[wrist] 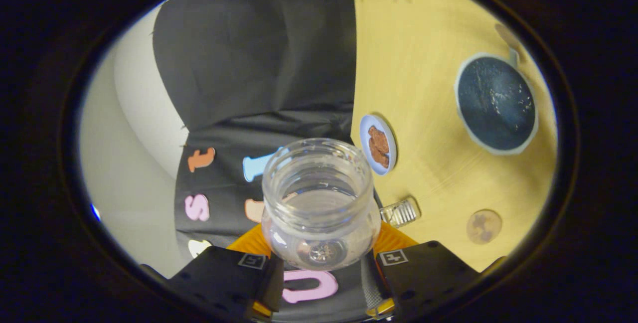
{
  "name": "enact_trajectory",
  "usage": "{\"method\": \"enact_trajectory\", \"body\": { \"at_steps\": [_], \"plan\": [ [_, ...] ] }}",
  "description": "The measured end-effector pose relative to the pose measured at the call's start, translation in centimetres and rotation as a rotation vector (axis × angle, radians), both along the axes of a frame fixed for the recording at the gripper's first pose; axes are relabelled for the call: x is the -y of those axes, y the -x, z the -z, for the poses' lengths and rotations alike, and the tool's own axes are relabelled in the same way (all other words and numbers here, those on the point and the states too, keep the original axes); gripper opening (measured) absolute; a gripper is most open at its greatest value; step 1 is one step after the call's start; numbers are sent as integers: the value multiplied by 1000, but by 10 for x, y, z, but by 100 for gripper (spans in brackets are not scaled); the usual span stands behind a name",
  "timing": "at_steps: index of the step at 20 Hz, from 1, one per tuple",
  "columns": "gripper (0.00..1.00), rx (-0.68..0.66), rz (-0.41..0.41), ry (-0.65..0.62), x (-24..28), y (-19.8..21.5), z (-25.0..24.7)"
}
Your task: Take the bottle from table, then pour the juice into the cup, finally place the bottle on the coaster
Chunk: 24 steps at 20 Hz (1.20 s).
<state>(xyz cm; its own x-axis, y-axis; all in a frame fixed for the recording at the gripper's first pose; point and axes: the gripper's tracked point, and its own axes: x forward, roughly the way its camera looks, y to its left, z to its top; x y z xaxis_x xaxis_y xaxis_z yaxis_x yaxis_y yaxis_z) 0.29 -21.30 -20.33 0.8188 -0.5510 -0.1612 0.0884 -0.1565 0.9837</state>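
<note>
**Bottle tipped on its side, mouth facing away**

The hand-held gripper (321, 273) holds a clear bottle (319, 203) between its two fingers. Both fingers press on the lower part of the bottle, one on each side, so the grip is tight around it. The open mouth of the bottle points forward, away from the fingers. A little clear juice sits inside.

The whole view is turned sideways. The yellow worktop (428, 64) stands like a wall on one side, and the black cloth wall is on the other side. So the bottle looks tipped over, with its long side lying along the way the fingers point.

On the worktop, a dark round cup with a pale rim (496, 103) lies well beyond the bottle's mouth and off to the side. A small blue plate with brown snacks (379, 144) is just beside the bottle's mouth. A small clear ribbed cap (399, 212) lies near the bottle. A round brown coaster (483, 226) is a bit farther out.

The pour looks to be underway or finishing. Next, the bottle must stand up again and go to the coaster, which is near the fingers.
</note>
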Motion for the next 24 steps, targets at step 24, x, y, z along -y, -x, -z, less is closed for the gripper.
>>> {"method": "enact_trajectory", "body": {
  "at_steps": [24],
  "plan": [
    [67,-748,-601,822,-80,-14,57]
  ]
}}
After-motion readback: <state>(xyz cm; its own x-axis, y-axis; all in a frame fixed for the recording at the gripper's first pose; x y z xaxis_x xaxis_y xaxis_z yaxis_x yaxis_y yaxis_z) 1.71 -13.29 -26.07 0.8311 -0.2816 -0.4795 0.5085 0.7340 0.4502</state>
